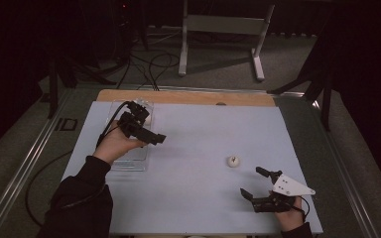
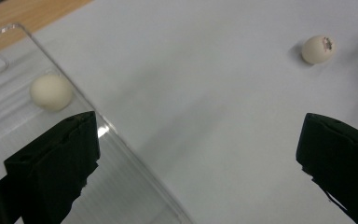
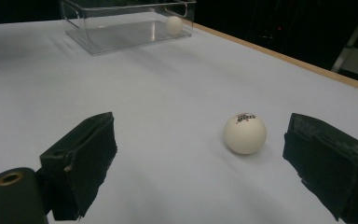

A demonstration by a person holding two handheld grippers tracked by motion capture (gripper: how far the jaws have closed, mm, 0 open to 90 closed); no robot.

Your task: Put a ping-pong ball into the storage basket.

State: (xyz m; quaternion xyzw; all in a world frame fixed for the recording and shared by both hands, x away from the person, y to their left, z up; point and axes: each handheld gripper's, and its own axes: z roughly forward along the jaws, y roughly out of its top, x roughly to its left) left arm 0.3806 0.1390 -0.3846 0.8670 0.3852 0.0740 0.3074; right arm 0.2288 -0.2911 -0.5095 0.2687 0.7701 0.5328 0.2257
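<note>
one loose ball lies on the white table just ahead and left of the right gripper, whose jaws are spread empty, nearer than the left gripper, also spread, over the clear tray.

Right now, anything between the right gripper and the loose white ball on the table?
Nothing visible. The right gripper is open, and the white ping-pong ball with dark print lies on bare pale table sheet ahead of it, nearer one jaw. The clear plastic tray holding another white ball sits far behind.
</note>
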